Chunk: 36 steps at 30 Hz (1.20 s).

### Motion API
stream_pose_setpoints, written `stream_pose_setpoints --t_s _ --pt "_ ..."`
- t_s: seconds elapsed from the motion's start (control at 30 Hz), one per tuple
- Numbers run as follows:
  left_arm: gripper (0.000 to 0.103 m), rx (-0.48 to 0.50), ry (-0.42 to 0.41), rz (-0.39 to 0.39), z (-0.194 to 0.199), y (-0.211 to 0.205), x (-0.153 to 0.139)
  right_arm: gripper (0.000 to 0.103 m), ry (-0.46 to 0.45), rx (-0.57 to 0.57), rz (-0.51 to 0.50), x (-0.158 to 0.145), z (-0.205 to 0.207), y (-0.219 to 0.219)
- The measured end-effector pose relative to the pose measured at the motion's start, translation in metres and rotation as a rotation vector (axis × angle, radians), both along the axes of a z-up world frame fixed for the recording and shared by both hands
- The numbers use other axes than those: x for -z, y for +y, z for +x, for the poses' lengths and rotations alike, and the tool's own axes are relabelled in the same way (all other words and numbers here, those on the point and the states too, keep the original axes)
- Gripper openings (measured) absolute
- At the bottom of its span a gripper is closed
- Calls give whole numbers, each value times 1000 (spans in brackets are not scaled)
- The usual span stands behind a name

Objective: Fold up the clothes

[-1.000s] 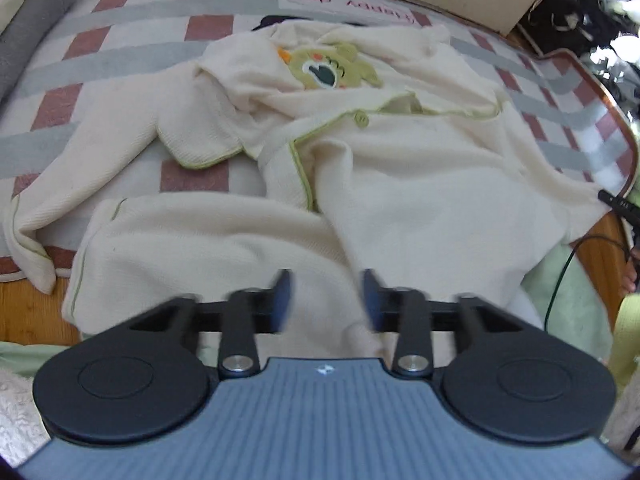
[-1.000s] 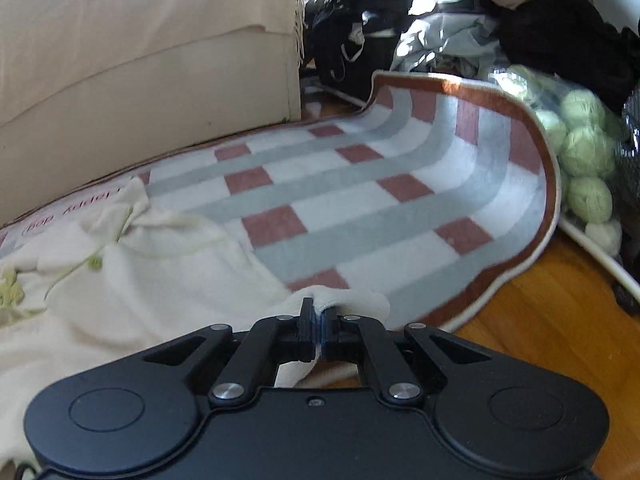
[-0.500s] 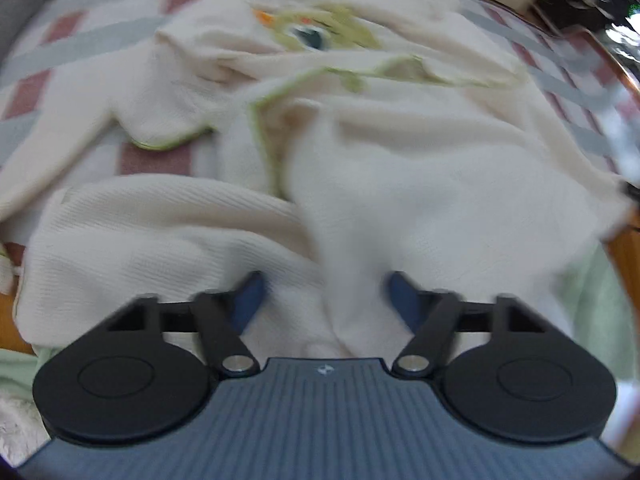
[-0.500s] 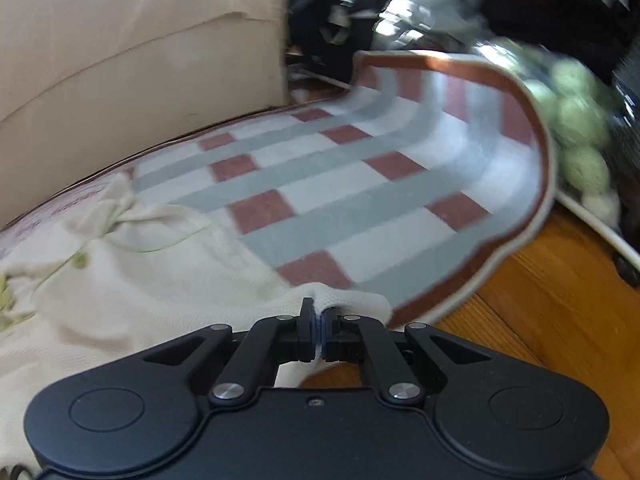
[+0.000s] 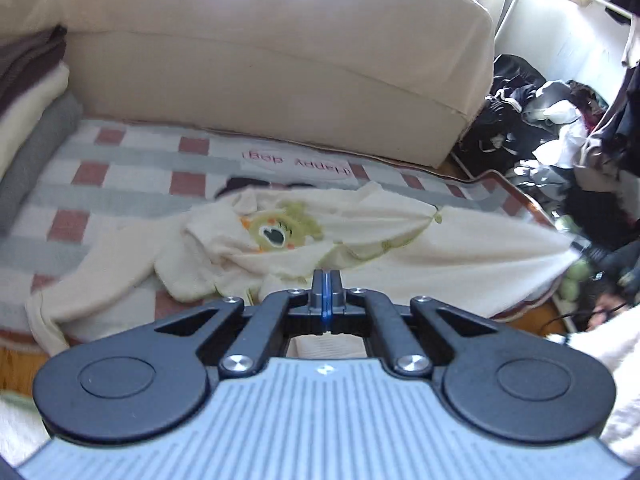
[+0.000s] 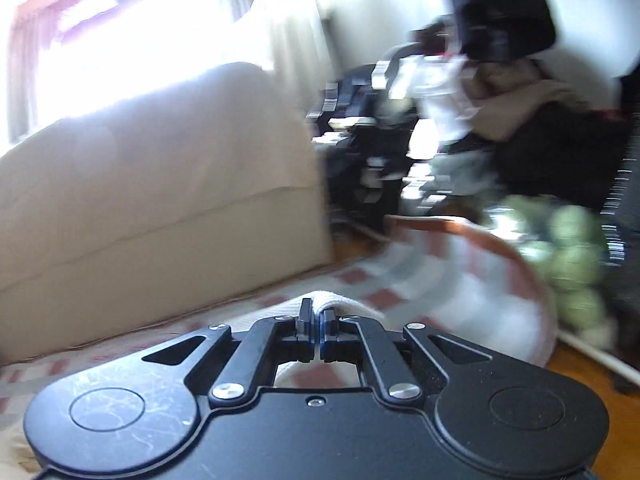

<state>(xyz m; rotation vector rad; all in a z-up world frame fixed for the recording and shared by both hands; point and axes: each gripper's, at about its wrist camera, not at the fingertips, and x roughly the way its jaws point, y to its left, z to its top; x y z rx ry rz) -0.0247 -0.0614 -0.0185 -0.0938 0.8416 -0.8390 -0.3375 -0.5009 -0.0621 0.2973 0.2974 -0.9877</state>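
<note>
Lifted since a second ago, the left gripper point(image 5: 327, 294) is now pressed shut on the near edge of the cream garment point(image 5: 352, 240), where its jaws were spread before.
With the right gripper point(image 6: 318, 326) pinched on a corner, a fold appears under way: both edges likely need carrying evenly. Creased, green-trimmed, the garment is spread across the checked rug point(image 5: 132, 168).

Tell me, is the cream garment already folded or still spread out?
Not folded: the cream garment lies spread and rumpled on the checked rug, one sleeve stretched aside. Both grippers are shut on its edge.
</note>
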Motion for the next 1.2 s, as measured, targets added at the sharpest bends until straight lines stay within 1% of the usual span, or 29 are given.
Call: stream_pose_setpoints --t_s 0.03,0.07,0.1,0.13,0.17,0.2,0.23,0.27,0.3,0.33,0.37,0.4,0.47,0.5,0.53,0.57,0.63,0.73,0.77,0.83,0.87,0.9,0.93,0.97,1.0,1.07,1.13,1.17,1.2 --pt "0 13 35 20 -1 0 7 3 80 15 24 13 0 -3" --pt "0 17 60 60 -2 -2 19 3 173 22 63 30 2 -8" --pt "0 8 64 127 -2 -6 34 3 266 29 101 47 3 -12" --pt "1 -1 53 213 -1 -13 46 5 290 9 126 50 9 -15" --pt "3 -10 42 298 0 -19 59 8 281 -24 145 45 17 -16" --pt "4 -20 34 352 5 -24 68 14 272 -58 163 41 25 -18" --pt "6 -31 25 405 11 -30 77 14 263 -91 182 37 32 -19" --pt "11 -35 29 406 19 -32 79 15 254 -124 200 33 40 -21" --pt "21 -39 33 407 27 -34 81 27 244 -158 219 29 48 -22" --pt "28 -47 41 384 36 -35 80 42 235 -191 237 25 55 -24" --pt "45 -55 49 361 45 -36 79 47 225 -225 256 21 63 -25" --pt "52 -69 52 332 59 -35 77 48 216 -258 274 17 71 -26" --pt "52 -97 61 313 87 -39 78 48 197 -325 310 9 86 -29" --pt "52 -111 66 303 101 -41 78 48 203 -382 311 -3 103 -30" --pt "52 -125 85 303 115 -41 80 48 218 -450 302 -18 125 -30" --pt "52 -148 132 297 133 -39 84 48 232 -519 294 -34 147 -29" --pt "52 -172 234 269 169 -34 93 48 316 -650 247 -66 194 -20" --pt "52 -190 330 192 206 -30 107 49 496 -832 76 -106 262 18" --pt "52 -201 355 176 217 -30 113 50 542 -877 31 -110 282 29" --pt "52 -262 394 175 238 -30 131 50 621 -953 -44 -108 321 50" --pt "52 -296 390 185 248 -30 139 50 661 -990 -82 -108 341 61" --pt "52 -338 345 230 252 -28 144 50 700 -1027 -121 -107 360 71" --pt "52 -379 299 275 257 -27 149 50 721 -1050 -129 -96 374 81" --pt "52 -445 223 395 253 -30 154 50 734 -1067 -124 -82 383 91" --pt "52 -494 149 534 244 -34 160 50 747 -1083 -118 -67 393 100" --pt "53 -425 106 607 228 -37 173 50 773 -1116 -106 -37 413 119" --pt "53 -350 126 614 222 -32 184 48 798 -1150 -94 -7 432 139" --pt "53 -360 106 665 223 -30 186 45 811 -1166 -88 8 442 148" --pt "53 -371 85 716 224 -28 189 45 830 -1167 -83 20 447 155"
